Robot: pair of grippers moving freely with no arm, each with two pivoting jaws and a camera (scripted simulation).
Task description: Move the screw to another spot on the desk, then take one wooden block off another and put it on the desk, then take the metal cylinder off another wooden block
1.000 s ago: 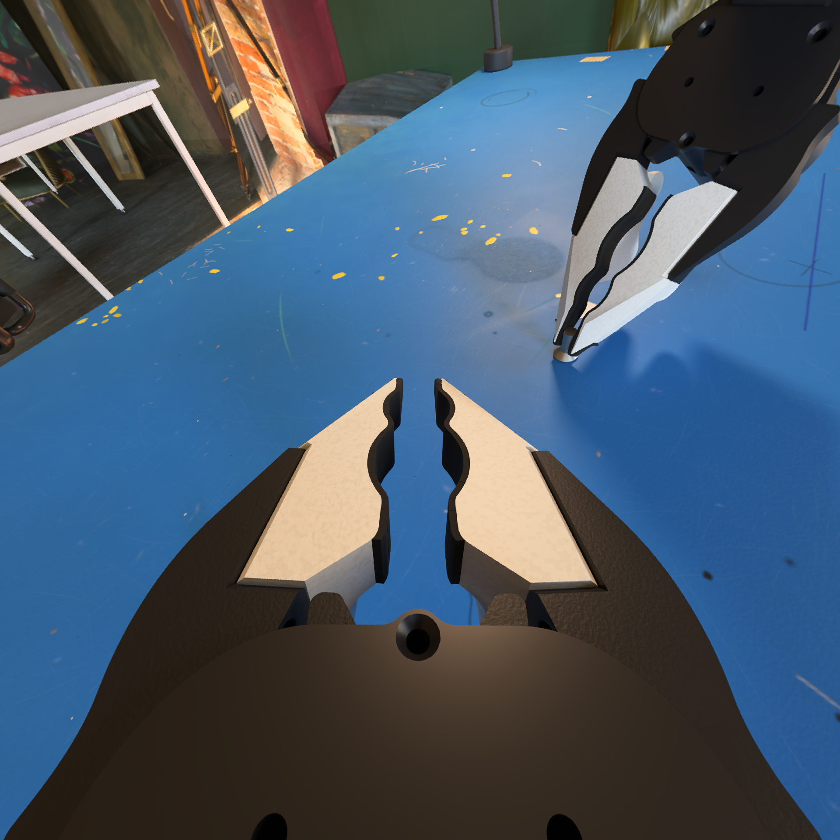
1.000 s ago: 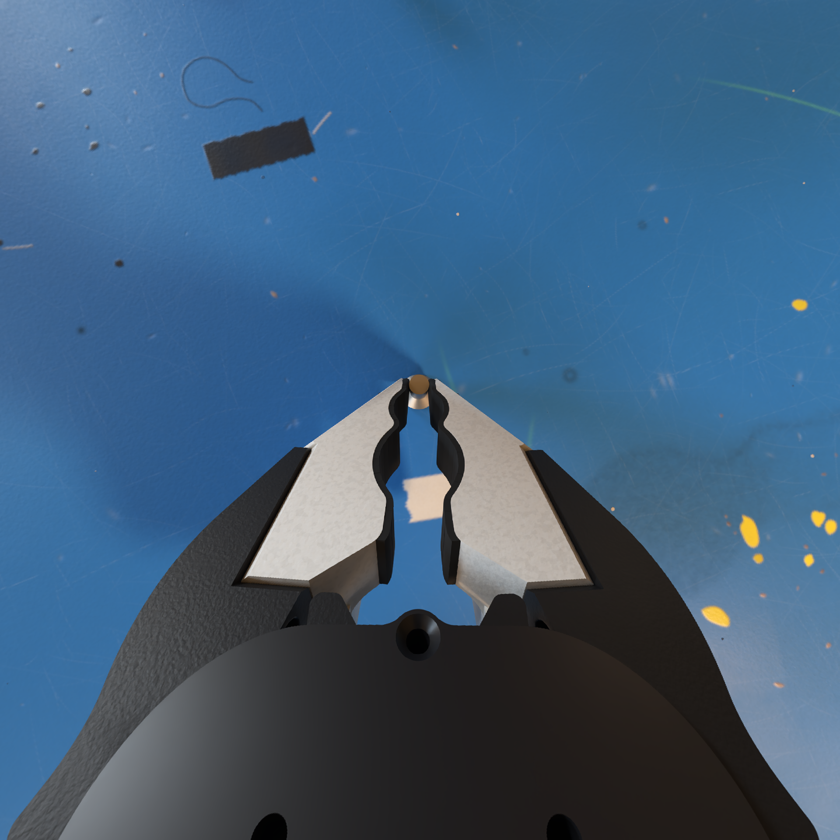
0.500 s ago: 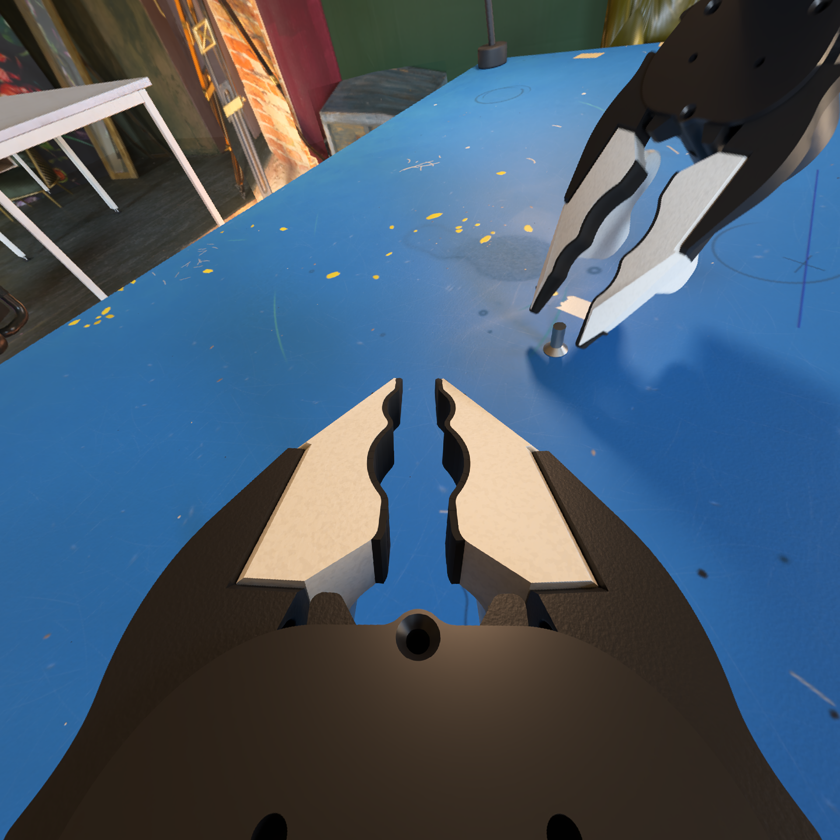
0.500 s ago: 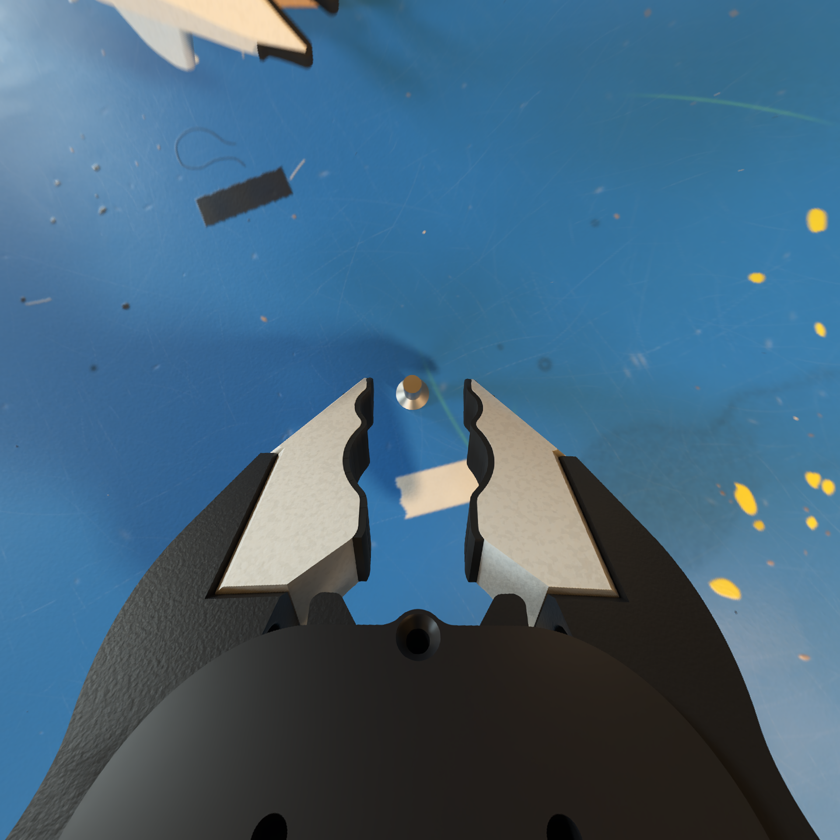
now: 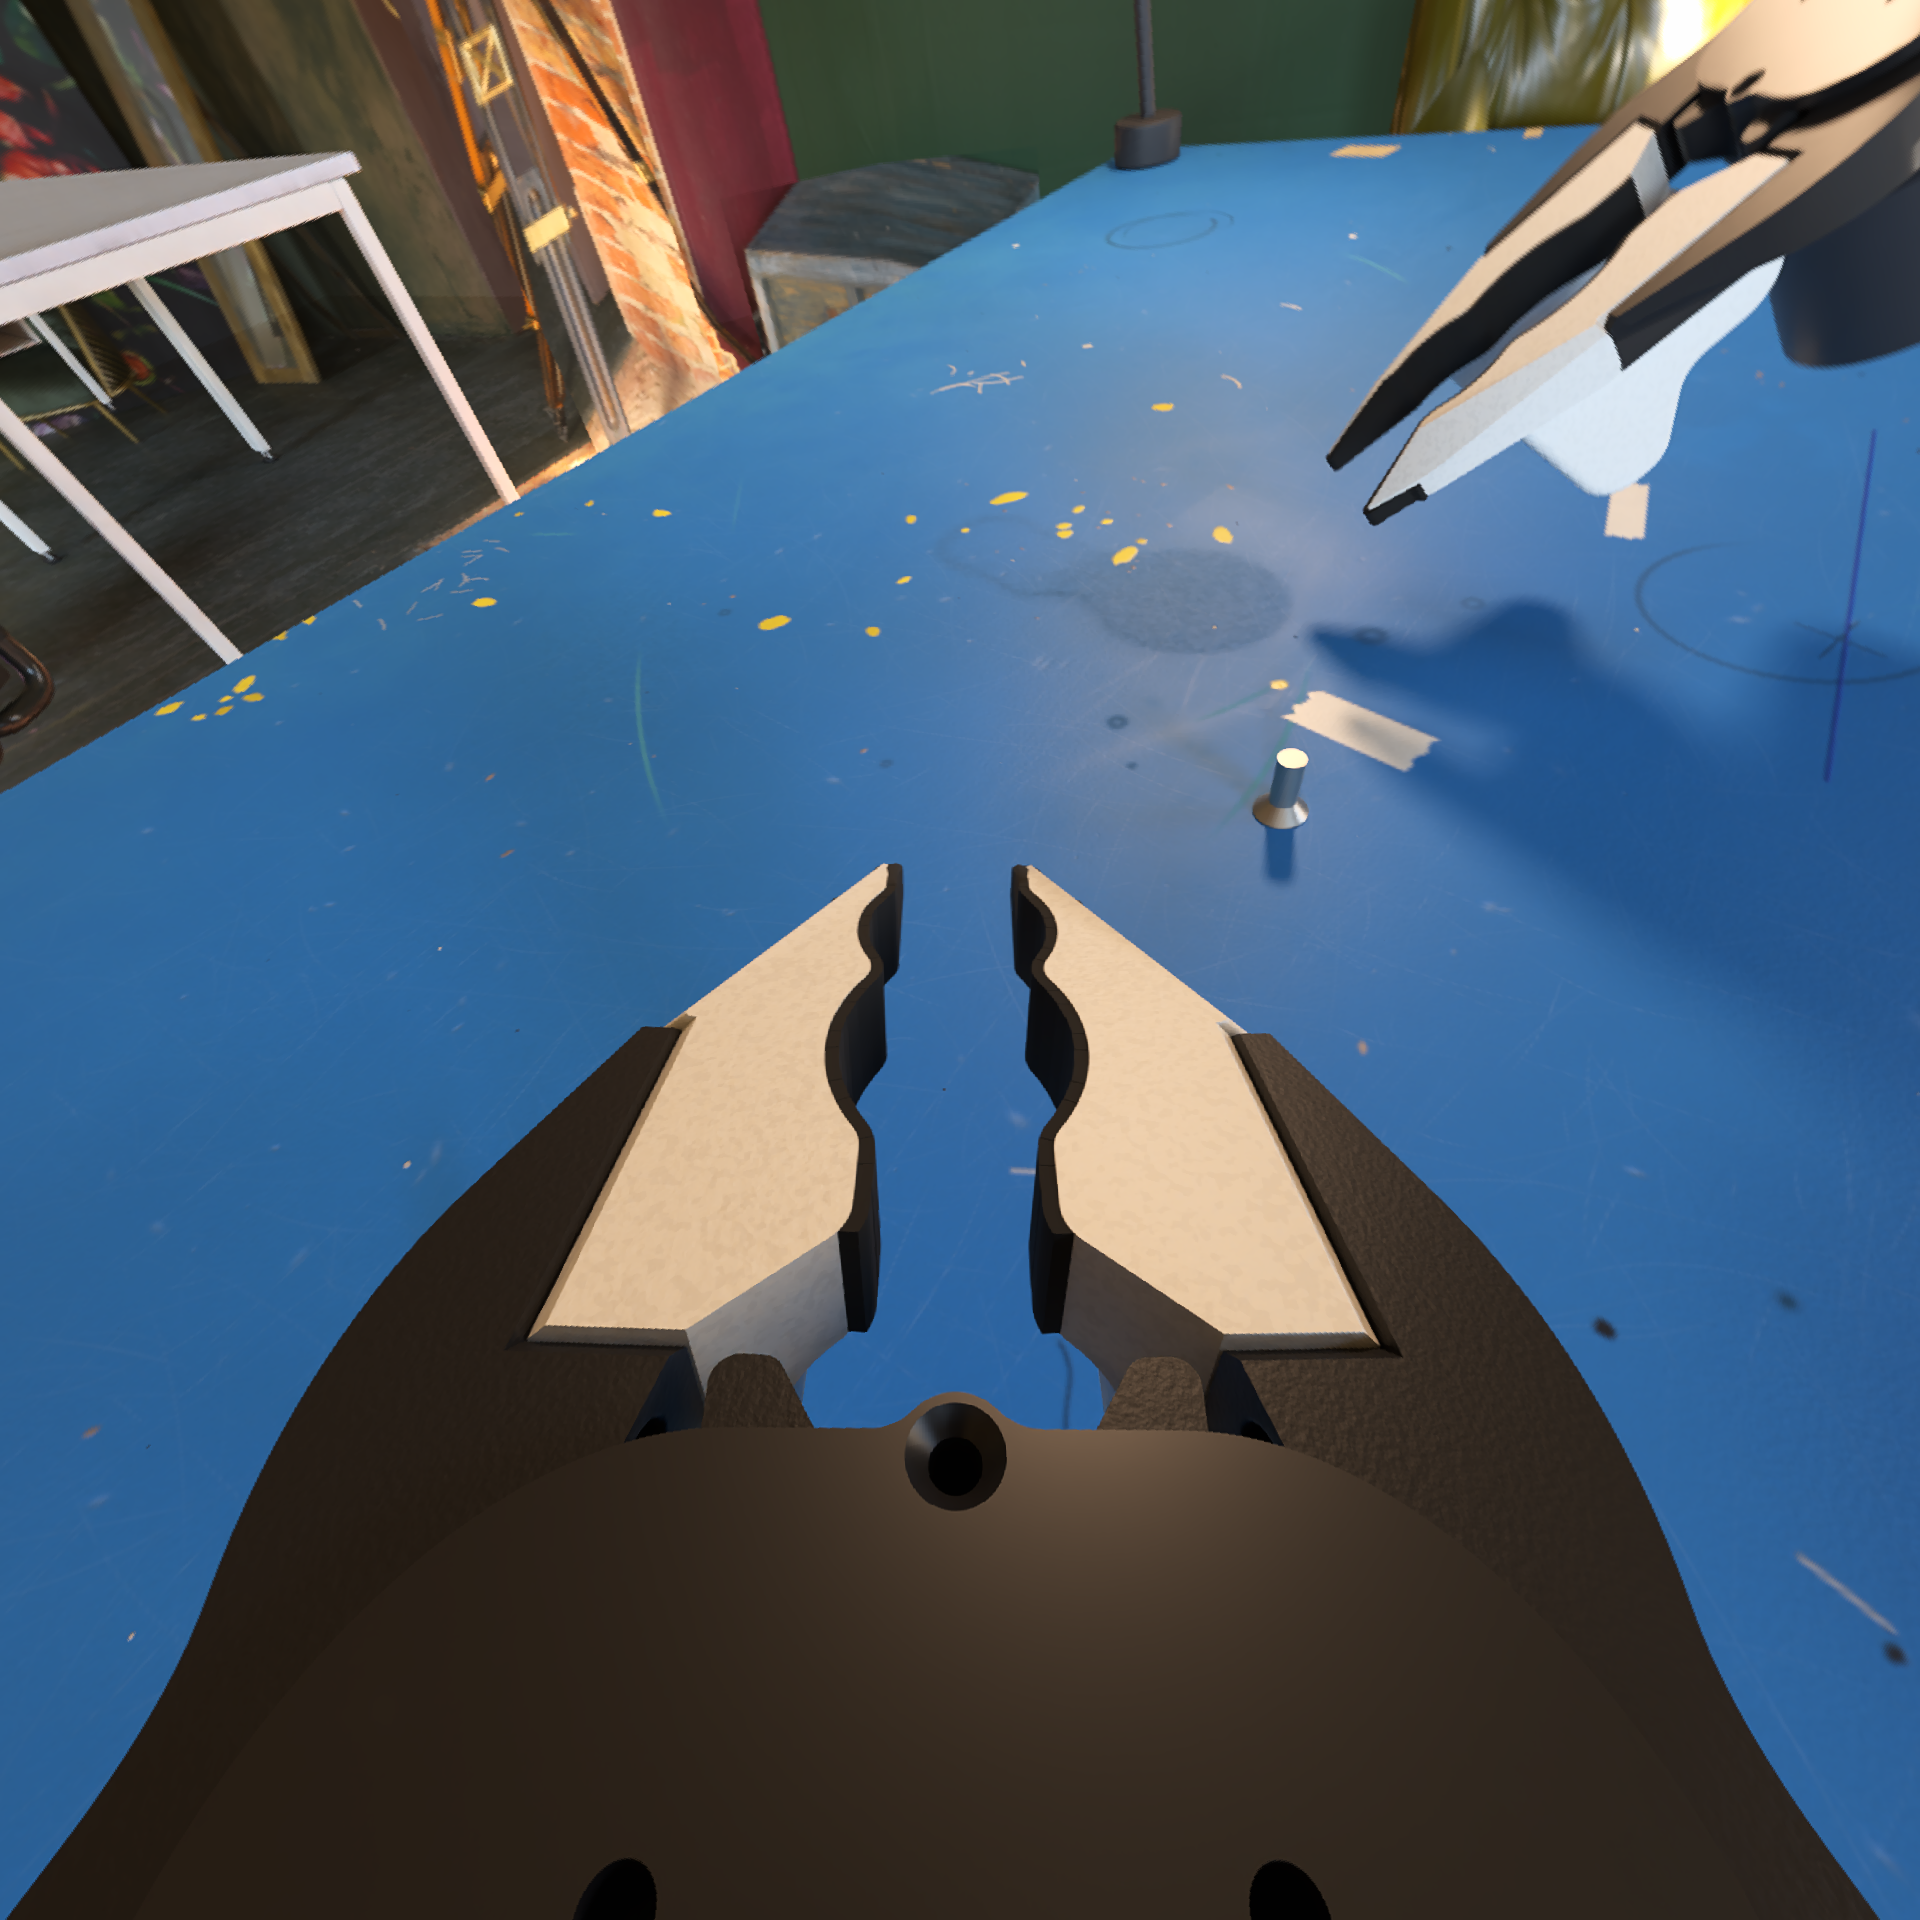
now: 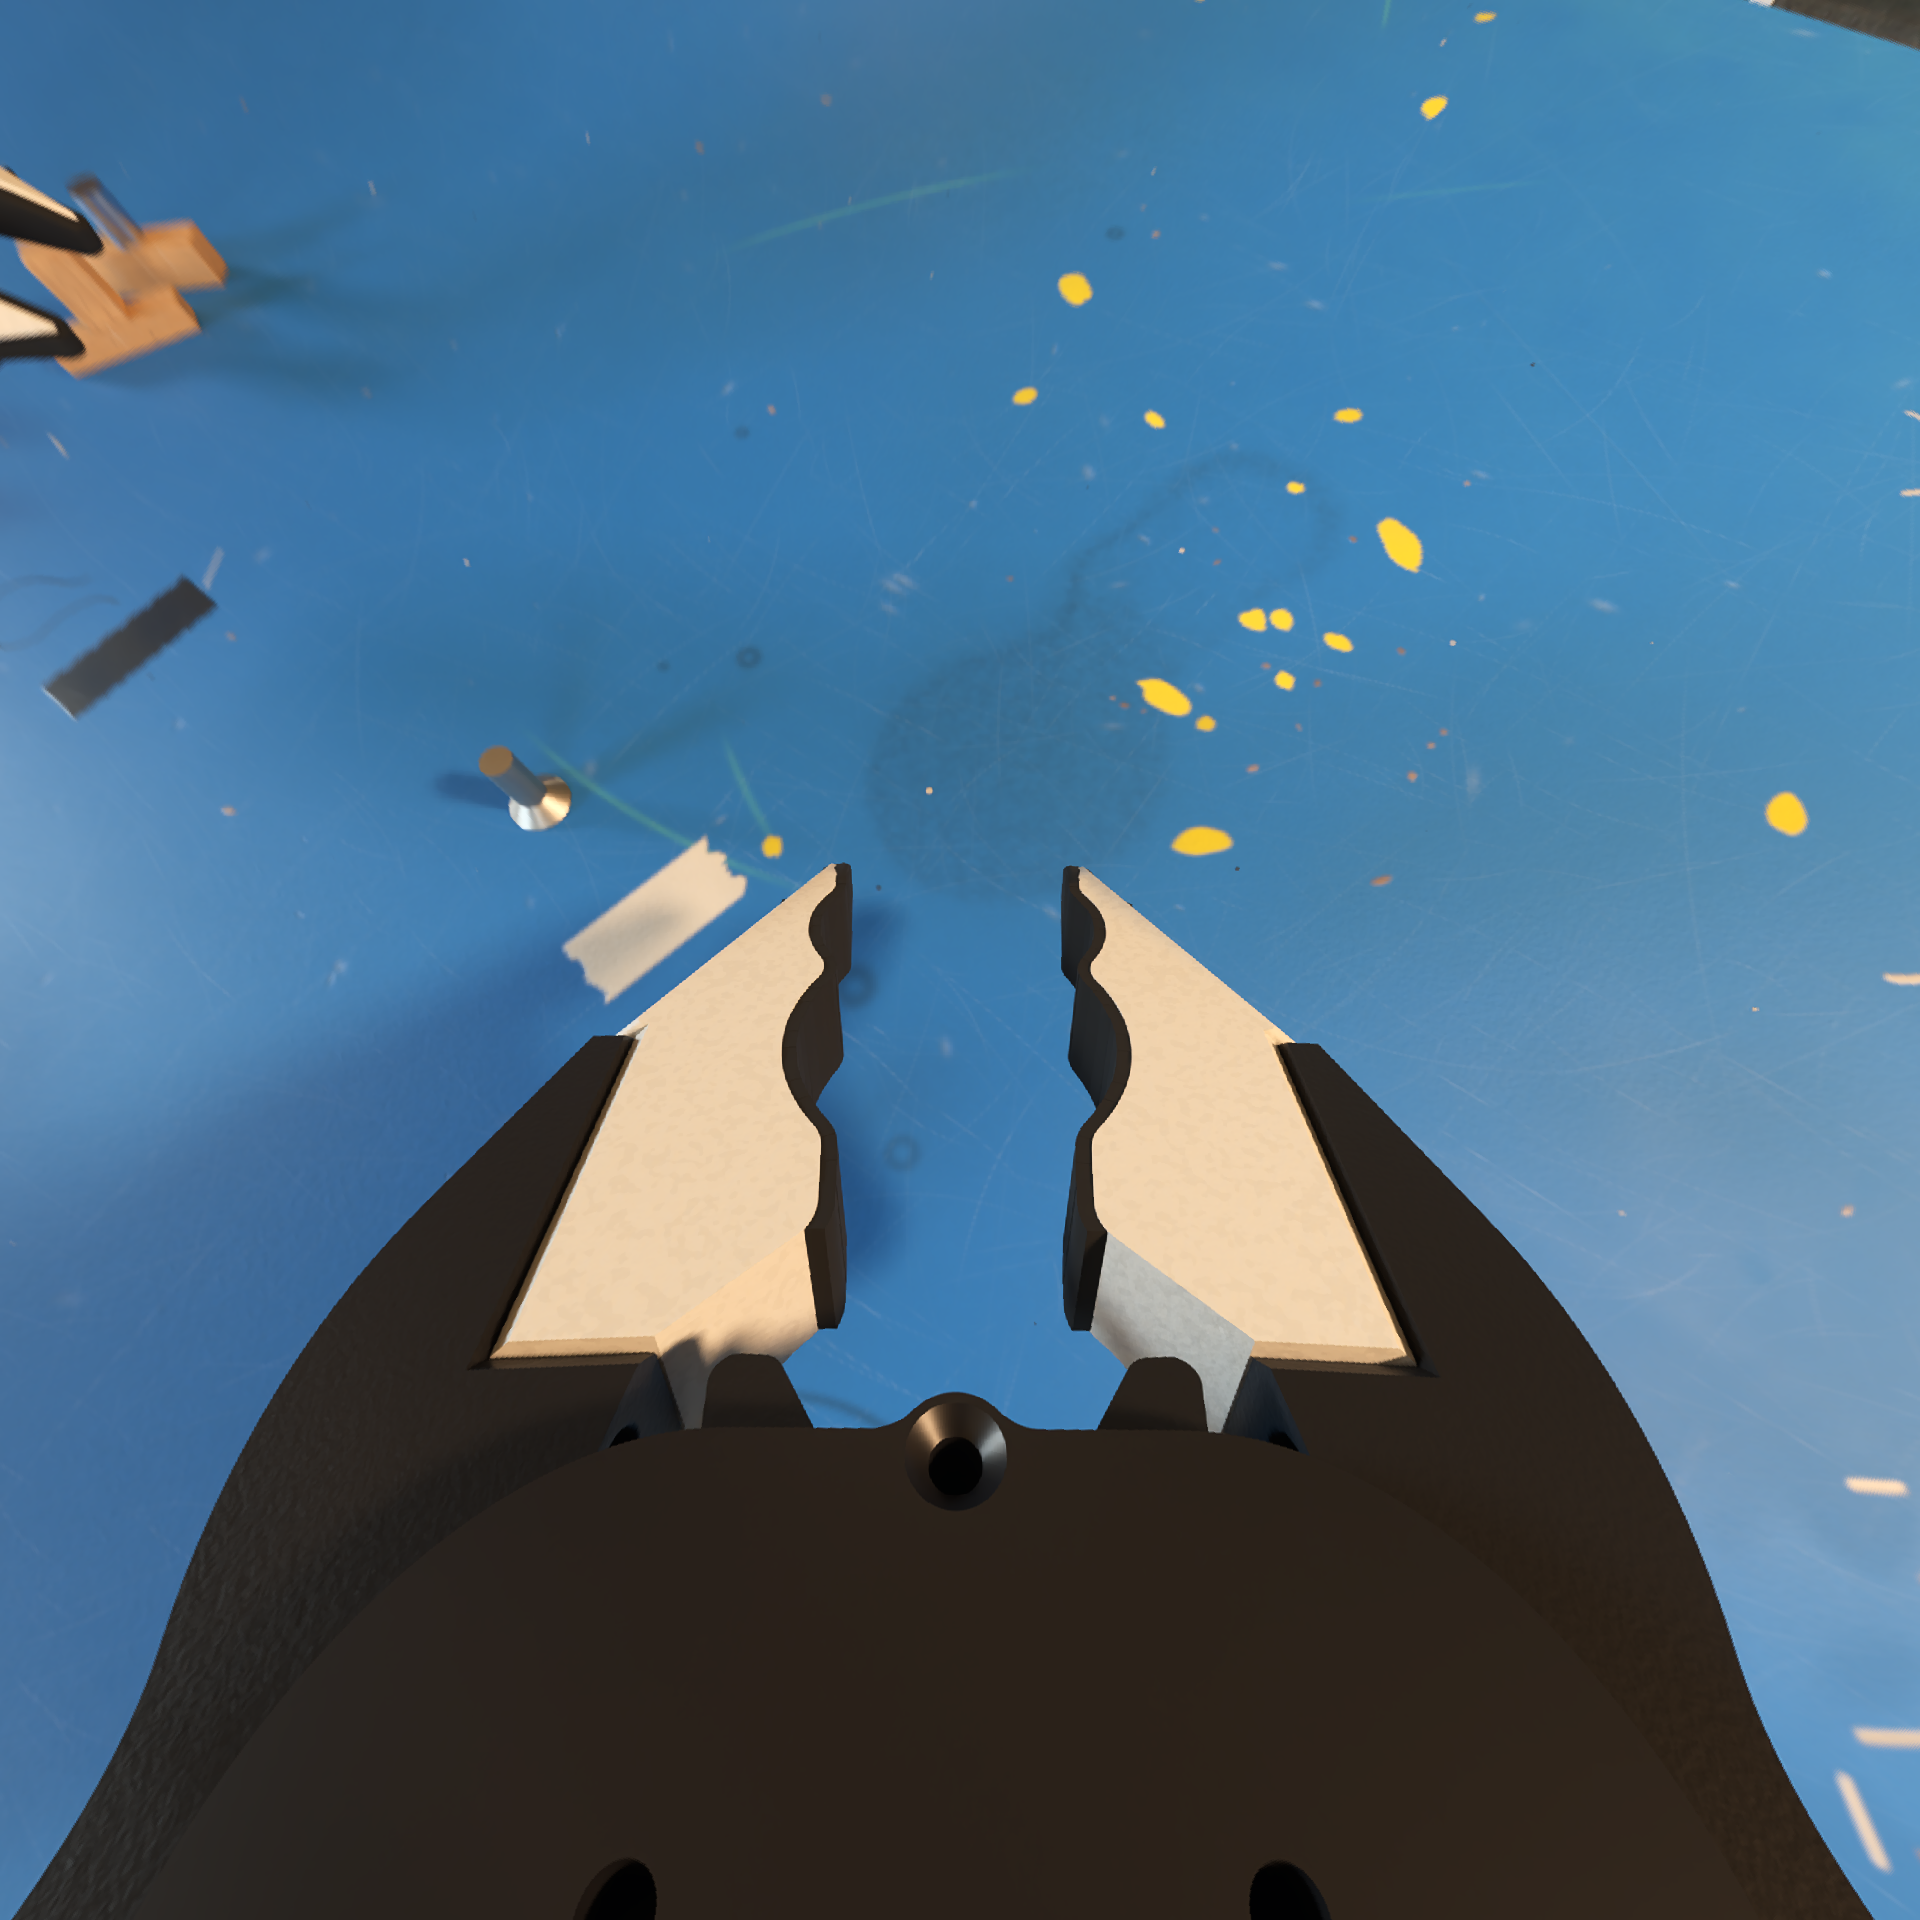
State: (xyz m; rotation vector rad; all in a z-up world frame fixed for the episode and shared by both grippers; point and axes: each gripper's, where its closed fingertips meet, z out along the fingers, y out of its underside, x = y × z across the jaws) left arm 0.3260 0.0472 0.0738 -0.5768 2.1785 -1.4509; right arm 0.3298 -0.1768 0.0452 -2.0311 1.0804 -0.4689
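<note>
The metal screw (image 5: 1283,795) stands head-down on the blue desk (image 5: 520,1039), free of both grippers; it also shows in the right wrist view (image 6: 525,790). My left gripper (image 5: 956,873) is open and empty, low over the desk, left of the screw and nearer than it. My right gripper (image 6: 956,873) is open and empty, raised above the desk; it shows in the left wrist view (image 5: 1361,488), beyond the screw to the right. Stacked wooden blocks (image 6: 125,291) with the metal cylinder (image 6: 104,208) lie at the top left of the right wrist view, partly behind the left gripper's fingertips (image 6: 31,218).
A pale tape strip (image 5: 1361,727) lies just beyond the screw, and a black strip (image 6: 130,644) lies between the screw and the blocks. The desk's left edge (image 5: 364,592) drops to the floor by a white table (image 5: 208,208). A lamp base (image 5: 1143,135) stands at the far end.
My right gripper opened, let go of the screw, then rose and drew back to the right. The screw stays standing on the desk. My left gripper barely moved.
</note>
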